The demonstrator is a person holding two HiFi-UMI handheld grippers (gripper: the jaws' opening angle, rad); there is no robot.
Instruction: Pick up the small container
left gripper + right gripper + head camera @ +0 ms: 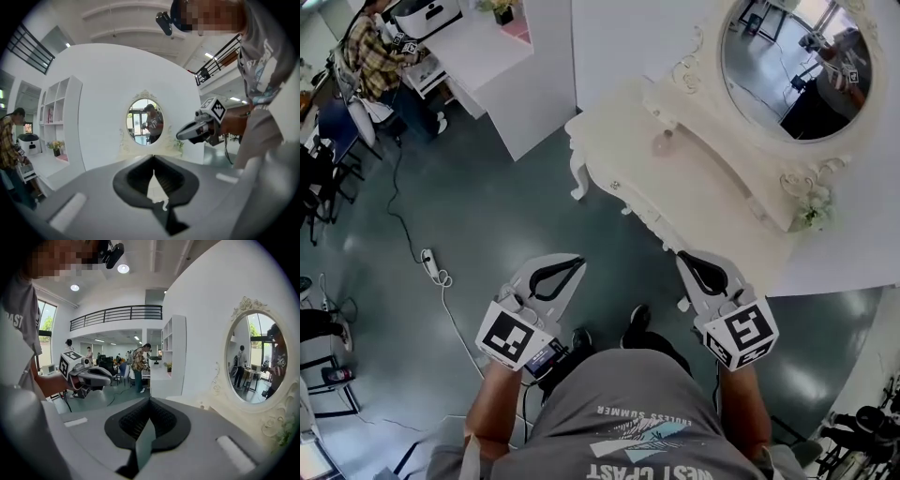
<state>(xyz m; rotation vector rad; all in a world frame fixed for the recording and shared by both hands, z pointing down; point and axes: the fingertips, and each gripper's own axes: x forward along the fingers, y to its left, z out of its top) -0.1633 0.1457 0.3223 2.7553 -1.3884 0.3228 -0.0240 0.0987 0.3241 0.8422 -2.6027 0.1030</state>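
Small container (664,144); left claw (577,262), right claw (683,256) shut

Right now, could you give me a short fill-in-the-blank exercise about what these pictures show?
1. The left tool and the right tool both have their jaws ____.
2. The mirror above the dressing table has an ____ shape.
3. The white power strip lies on the ____.
Missing words: shut; oval; floor.
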